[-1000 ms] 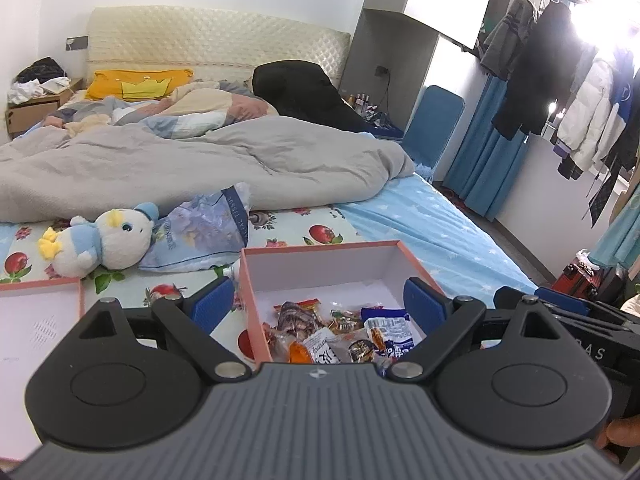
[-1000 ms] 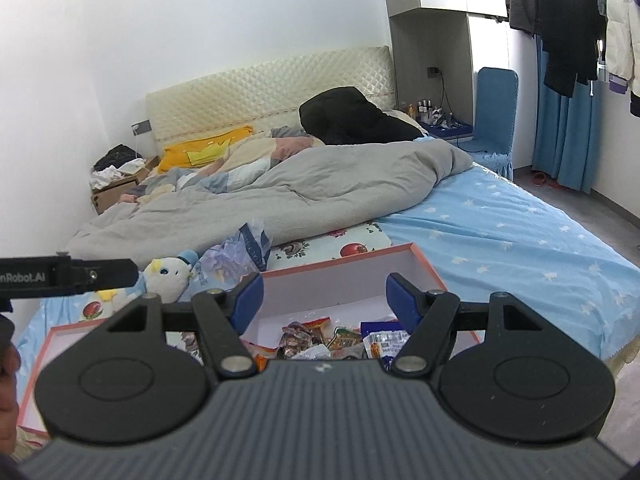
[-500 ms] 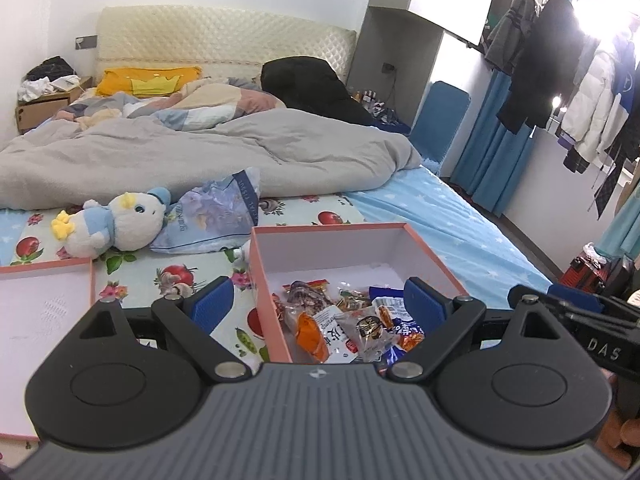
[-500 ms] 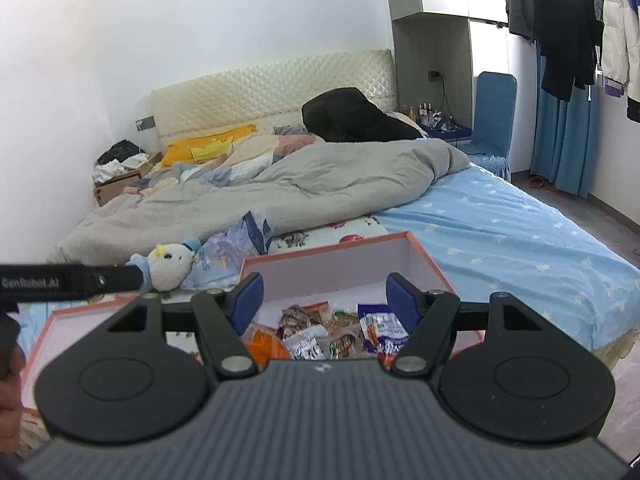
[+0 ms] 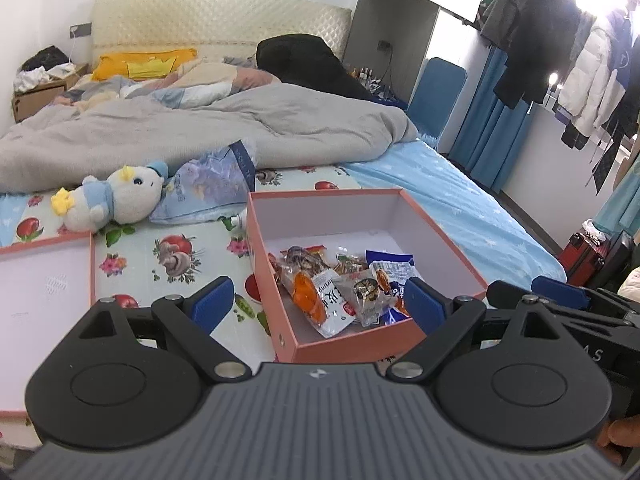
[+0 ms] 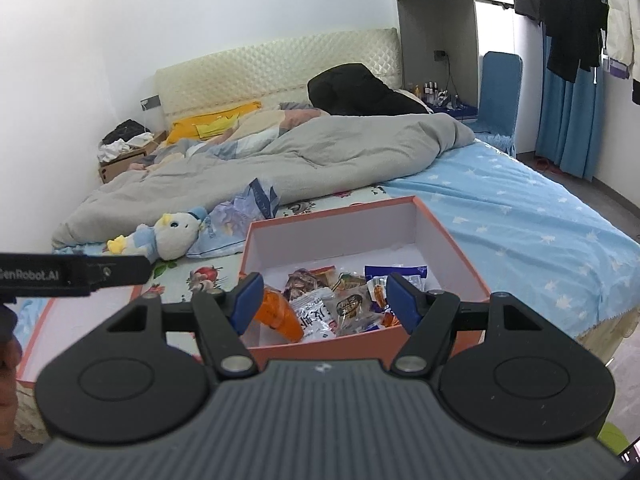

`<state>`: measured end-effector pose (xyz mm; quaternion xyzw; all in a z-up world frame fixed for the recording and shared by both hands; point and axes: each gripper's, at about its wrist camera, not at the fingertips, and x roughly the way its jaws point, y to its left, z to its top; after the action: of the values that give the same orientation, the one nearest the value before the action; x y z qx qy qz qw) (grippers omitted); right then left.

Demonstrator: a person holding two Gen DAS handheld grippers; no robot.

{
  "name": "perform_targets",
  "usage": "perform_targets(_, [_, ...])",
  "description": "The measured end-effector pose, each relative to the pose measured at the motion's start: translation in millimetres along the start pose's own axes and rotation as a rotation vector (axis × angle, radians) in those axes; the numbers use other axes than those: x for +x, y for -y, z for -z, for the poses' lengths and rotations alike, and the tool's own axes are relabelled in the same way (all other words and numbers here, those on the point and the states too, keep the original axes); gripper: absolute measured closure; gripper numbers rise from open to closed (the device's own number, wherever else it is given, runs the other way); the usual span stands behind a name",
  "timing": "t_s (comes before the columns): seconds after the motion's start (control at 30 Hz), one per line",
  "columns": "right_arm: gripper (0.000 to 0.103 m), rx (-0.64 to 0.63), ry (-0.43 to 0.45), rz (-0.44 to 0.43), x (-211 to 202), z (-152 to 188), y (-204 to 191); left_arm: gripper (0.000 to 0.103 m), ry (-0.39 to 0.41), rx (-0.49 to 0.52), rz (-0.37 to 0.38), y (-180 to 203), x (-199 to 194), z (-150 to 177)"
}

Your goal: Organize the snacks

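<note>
An open pink box (image 5: pixel 440 236) (image 6: pixel 448 236) sits on the bed near its front edge, holding several snack packets (image 5: pixel 340 280) (image 6: pixel 340 296) in its near half. Its flat pink lid (image 5: pixel 44 280) (image 6: pixel 60 316) lies to the left. My left gripper (image 5: pixel 316 304) hangs open in front of the box's near left corner, nothing between its blue pads. My right gripper (image 6: pixel 322 298) is open too, hovering over the box's near wall with no packet gripped. Part of the left gripper's body (image 6: pixel 72 274) shows at the left of the right wrist view.
A plush duck (image 5: pixel 116 196) (image 6: pixel 168 236) and a crumpled plastic bag (image 5: pixel 212 188) (image 6: pixel 244 216) lie behind the lid and box. A grey duvet (image 5: pixel 200 128) covers the far bed. The blue sheet (image 6: pixel 520 232) spreads right; clothes (image 5: pixel 560 52) hang at the right wall.
Both grippers have come forward and lower toward the box, so more of the packets and the box's near wall show. Jaw openings look unchanged.
</note>
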<state>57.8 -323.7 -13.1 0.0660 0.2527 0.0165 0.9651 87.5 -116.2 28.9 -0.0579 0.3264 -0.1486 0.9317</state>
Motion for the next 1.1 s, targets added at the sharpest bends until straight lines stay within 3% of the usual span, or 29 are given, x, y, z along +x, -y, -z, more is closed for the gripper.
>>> perform_targets(0.43, [0.033,0.002,-0.003,0.001,-2.1,8.4,-2.3,0.002,0.017,-0.042,0.014,0.4,-8.6,4.3])
perform_targets(0.83, [0.033,-0.001,-0.011,-0.001,-4.0,7.8,0.7,0.001,0.020,-0.044,-0.003,1.7,-12.2,5.3])
perform_targets(0.93, [0.018,0.004,0.004,-0.001,-6.6,6.3,2.3,0.001,0.015,-0.050,-0.003,0.6,-11.9,6.0])
perform_targets(1.1, [0.018,-0.006,0.015,-0.001,-8.1,7.0,-0.7,0.001,0.014,-0.057,-0.015,-0.7,-10.6,5.9])
